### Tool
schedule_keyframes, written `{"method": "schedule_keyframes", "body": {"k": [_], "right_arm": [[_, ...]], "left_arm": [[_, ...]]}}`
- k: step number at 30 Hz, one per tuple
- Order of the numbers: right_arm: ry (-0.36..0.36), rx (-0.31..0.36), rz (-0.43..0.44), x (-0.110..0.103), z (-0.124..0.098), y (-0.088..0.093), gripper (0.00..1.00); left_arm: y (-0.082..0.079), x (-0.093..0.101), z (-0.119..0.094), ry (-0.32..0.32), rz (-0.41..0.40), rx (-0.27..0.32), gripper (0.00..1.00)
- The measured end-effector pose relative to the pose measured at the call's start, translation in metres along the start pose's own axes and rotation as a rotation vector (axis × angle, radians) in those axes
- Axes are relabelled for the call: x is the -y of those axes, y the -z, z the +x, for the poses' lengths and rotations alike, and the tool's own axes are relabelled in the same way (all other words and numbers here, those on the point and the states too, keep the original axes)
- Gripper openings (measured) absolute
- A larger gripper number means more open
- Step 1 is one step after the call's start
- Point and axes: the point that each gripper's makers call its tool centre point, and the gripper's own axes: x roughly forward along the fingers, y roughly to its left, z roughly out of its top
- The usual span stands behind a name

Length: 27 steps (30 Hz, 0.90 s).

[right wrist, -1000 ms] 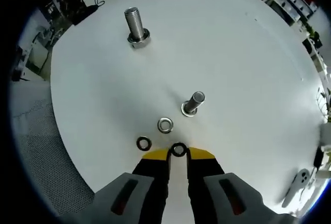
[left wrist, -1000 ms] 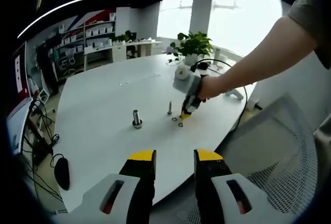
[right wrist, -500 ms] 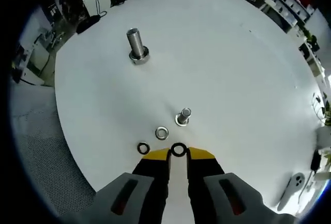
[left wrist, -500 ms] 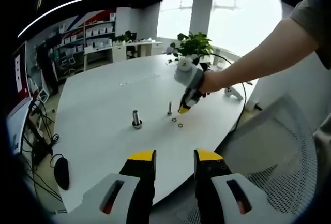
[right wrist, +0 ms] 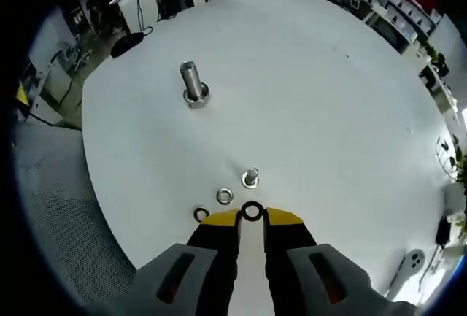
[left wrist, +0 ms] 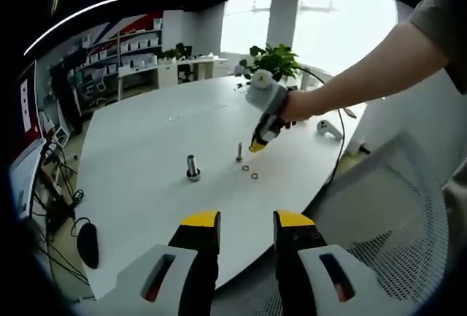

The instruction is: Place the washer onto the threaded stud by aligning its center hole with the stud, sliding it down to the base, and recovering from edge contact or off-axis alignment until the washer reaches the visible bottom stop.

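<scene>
In the right gripper view, the big bolt (right wrist: 193,86) stands far left of your thin stud (right wrist: 251,177). Two loose washers (right wrist: 225,196) lie just left-below it. Your right gripper (right wrist: 252,214) pinches a black washer (right wrist: 252,211) above it. Left gripper (left wrist: 246,222) hangs open, holding nothing.
</scene>
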Motion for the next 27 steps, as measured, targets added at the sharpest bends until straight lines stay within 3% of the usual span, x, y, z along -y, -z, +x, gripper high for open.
{"method": "schedule_keyframes", "body": {"k": [17, 27], "right_arm": [[-0.008, 0.046, -0.054, 0.000, -0.014, -0.022, 0.14], [0.001, 0.043, -0.091, -0.003, -0.007, -0.034, 0.14]], "left_arm": [[-0.003, -0.002, -0.001, -0.007, 0.001, 0.016, 0.27], [-0.004, -0.002, -0.002, -0.008, -0.003, 0.022, 0.27]]}}
